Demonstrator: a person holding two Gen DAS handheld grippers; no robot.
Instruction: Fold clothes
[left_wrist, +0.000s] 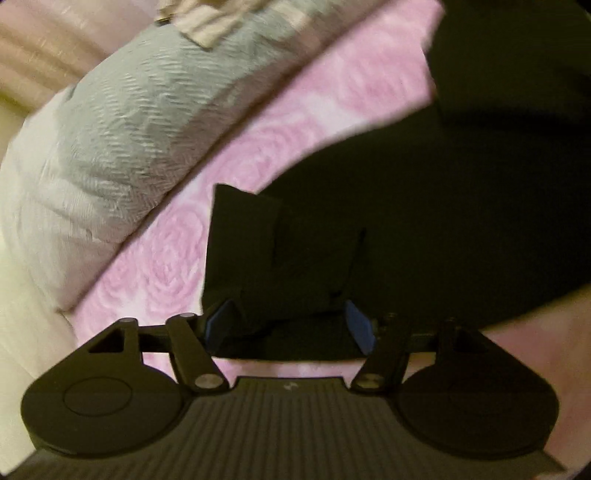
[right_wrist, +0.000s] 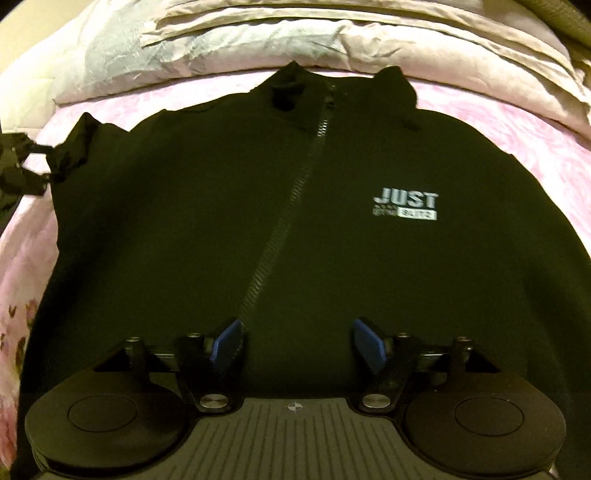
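A black zip jacket (right_wrist: 295, 206) with a white "JUST" logo (right_wrist: 406, 206) lies flat, front up, on a pink rose-print bedsheet (right_wrist: 535, 147), collar toward the pillows. My right gripper (right_wrist: 297, 339) is open, low over the jacket's lower front beside the zipper (right_wrist: 288, 206). My left gripper (left_wrist: 290, 325) is open at the jacket's edge; black fabric (left_wrist: 280, 258) lies between its blue pads (left_wrist: 221, 321), not clamped. In the right wrist view, the left gripper (right_wrist: 22, 170) shows at the far left, at the jacket's sleeve end (right_wrist: 74, 147).
Pale pillows and a grey-white quilt (right_wrist: 258, 37) are piled along the head of the bed behind the collar. In the left wrist view the quilt (left_wrist: 110, 140) runs along the left, with pink sheet (left_wrist: 159, 266) between it and the jacket.
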